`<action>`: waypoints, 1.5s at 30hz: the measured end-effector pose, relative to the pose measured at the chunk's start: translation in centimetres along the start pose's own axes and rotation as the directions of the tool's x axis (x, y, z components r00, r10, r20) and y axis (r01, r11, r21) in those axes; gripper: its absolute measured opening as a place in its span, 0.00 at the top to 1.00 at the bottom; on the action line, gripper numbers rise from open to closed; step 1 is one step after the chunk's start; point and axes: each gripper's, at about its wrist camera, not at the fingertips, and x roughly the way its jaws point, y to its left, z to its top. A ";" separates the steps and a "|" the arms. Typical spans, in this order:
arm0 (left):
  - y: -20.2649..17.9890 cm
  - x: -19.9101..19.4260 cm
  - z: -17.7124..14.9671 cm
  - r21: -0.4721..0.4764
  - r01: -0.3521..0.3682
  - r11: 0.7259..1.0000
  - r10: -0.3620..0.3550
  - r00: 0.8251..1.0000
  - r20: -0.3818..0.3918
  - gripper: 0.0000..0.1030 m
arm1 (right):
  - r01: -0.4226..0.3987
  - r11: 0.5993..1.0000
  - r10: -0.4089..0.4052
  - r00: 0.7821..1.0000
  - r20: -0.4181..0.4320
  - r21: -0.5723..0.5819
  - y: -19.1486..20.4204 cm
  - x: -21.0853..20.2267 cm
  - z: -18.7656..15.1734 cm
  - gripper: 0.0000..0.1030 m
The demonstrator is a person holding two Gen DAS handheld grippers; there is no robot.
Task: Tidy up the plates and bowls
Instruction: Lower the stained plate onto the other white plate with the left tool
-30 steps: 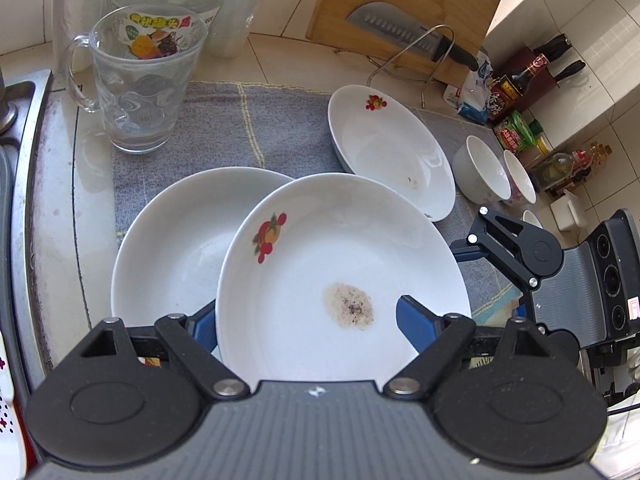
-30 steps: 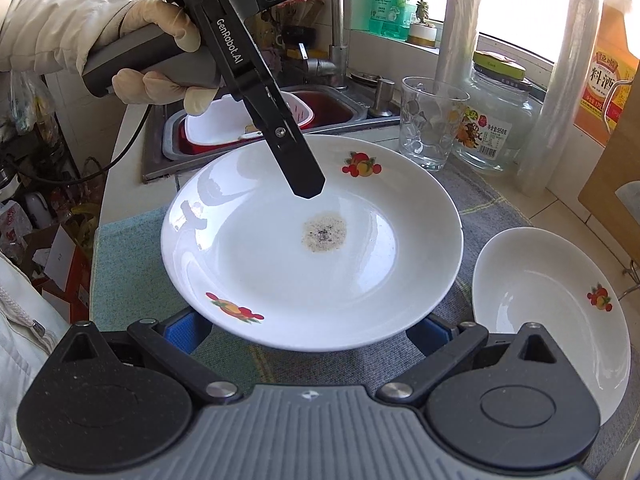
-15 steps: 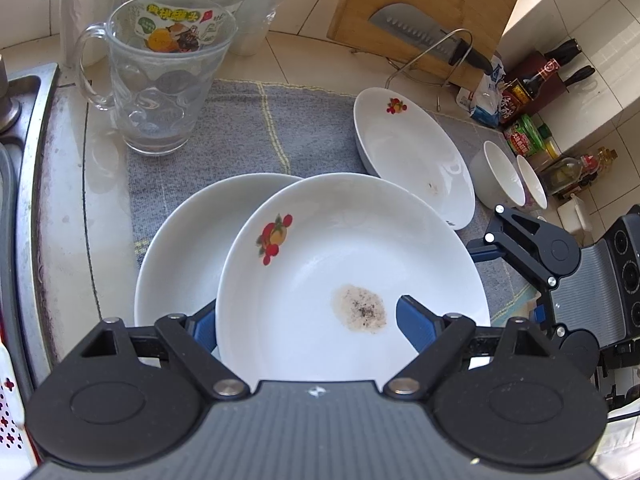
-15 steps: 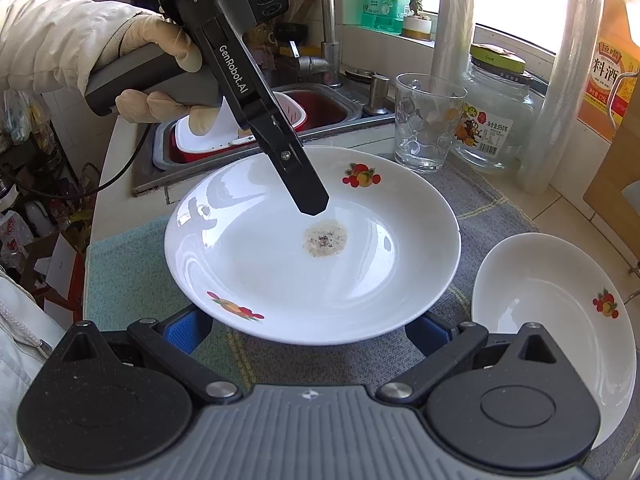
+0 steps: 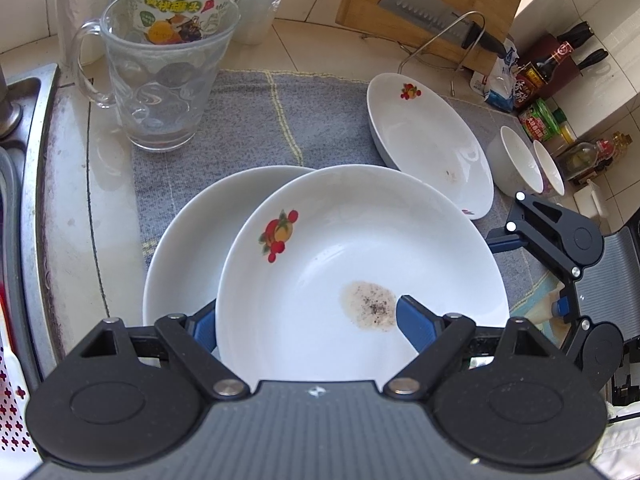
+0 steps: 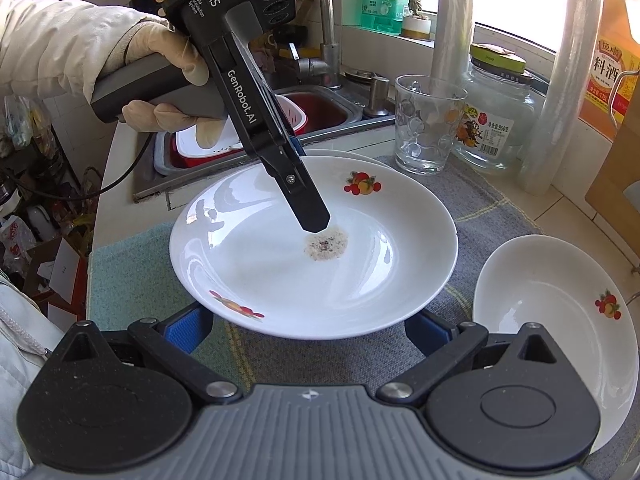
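**White plates with fruit prints on a grey cloth**

The top plate (image 5: 360,264) is white, with a red-and-orange fruit motif near its rim and a brownish, black-speckled stain at its centre. The plate beneath it (image 5: 188,248) is plain white. A third plate (image 5: 432,140) is white with the same fruit print. The cloth (image 5: 256,120) is grey with thin yellow stripes. Both small bowls (image 5: 516,160) are white. The left claw (image 5: 304,320) is black with blue pads, and so is the right claw (image 6: 308,328). The glove (image 6: 176,60) is cream.
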 end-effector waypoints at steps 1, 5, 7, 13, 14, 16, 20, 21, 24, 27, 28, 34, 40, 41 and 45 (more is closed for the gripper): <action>-0.1 0.0 0.0 0.002 -0.005 1.000 0.005 1.000 -0.002 0.15 | -0.003 1.000 0.003 1.000 0.003 0.000 0.0 0.0 0.0 0.00; -0.3 0.5 0.2 -0.002 -0.042 0.999 0.042 0.999 -0.017 0.15 | -0.024 1.000 0.024 0.999 0.023 -0.003 -0.4 -0.2 -0.2 0.00; -0.3 0.7 0.2 -0.017 -0.059 0.998 0.059 0.998 -0.025 0.15 | -0.033 0.999 0.033 0.999 0.032 -0.012 -0.6 -0.3 -0.2 0.00; -0.6 1.0 0.4 -0.039 -0.121 0.992 0.119 0.992 -0.053 0.15 | -0.063 0.998 0.065 0.996 0.061 -0.025 -1.2 -0.3 -0.4 0.00; -0.6 1.1 0.5 -0.040 -0.132 0.990 0.130 0.990 -0.055 0.15 | -0.069 0.997 0.070 0.995 0.065 -0.023 -1.3 -0.3 -0.4 0.00; -0.7 1.0 0.6 -0.042 -0.155 0.987 0.153 0.987 -0.057 0.15 | -0.077 0.997 0.079 0.994 0.074 -0.022 -1.4 -0.2 -0.5 0.00; -0.6 0.7 0.7 -0.048 -0.170 0.984 0.167 0.984 -0.067 0.15 | -0.081 0.996 0.083 0.994 0.077 -0.026 -1.5 -0.1 -0.5 0.00; -0.7 0.6 0.7 -0.050 -0.178 0.983 0.175 0.982 -0.065 0.15 | -0.081 0.996 0.083 0.994 0.078 -0.029 -1.4 -0.2 -0.5 0.00; -0.6 -0.1 0.5 -0.051 -0.186 0.981 0.184 0.982 -0.053 0.15 | -0.084 0.996 0.086 0.993 0.079 -0.034 -1.4 -0.2 -0.4 0.00; -0.6 -0.8 0.4 -0.052 -0.186 0.981 0.184 0.982 -0.036 0.15 | -0.078 0.996 0.080 0.994 0.074 -0.040 -1.4 -0.1 -0.3 0.00; -0.6 -1.0 0.3 -0.054 -0.187 0.981 0.186 0.982 -0.028 0.15 | -0.076 0.996 0.078 0.994 0.071 -0.042 -1.3 -0.1 -0.3 0.00; -0.9 -2.0 -0.2 -0.049 -0.197 0.979 0.198 0.980 0.013 0.14 | -0.050 0.998 0.053 0.997 0.057 -0.046 -0.9 0.3 -0.1 0.00; -1.3 -2.7 -1.0 -0.061 -0.197 0.978 0.201 0.978 0.058 0.14 | -0.019 0.999 0.021 0.999 0.038 -0.044 -0.6 0.6 0.2 0.00; -1.5 -2.7 -1.0 -0.058 -0.197 0.979 0.201 0.978 0.062 0.14 | -0.015 0.999 0.016 0.999 0.031 -0.041 -0.6 0.7 0.3 0.00; -2.3 -3.1 -1.4 -0.042 -0.223 0.974 0.226 0.970 0.096 0.14 | 0.010 1.000 -0.010 1.000 0.018 -0.019 -0.6 0.8 0.3 0.00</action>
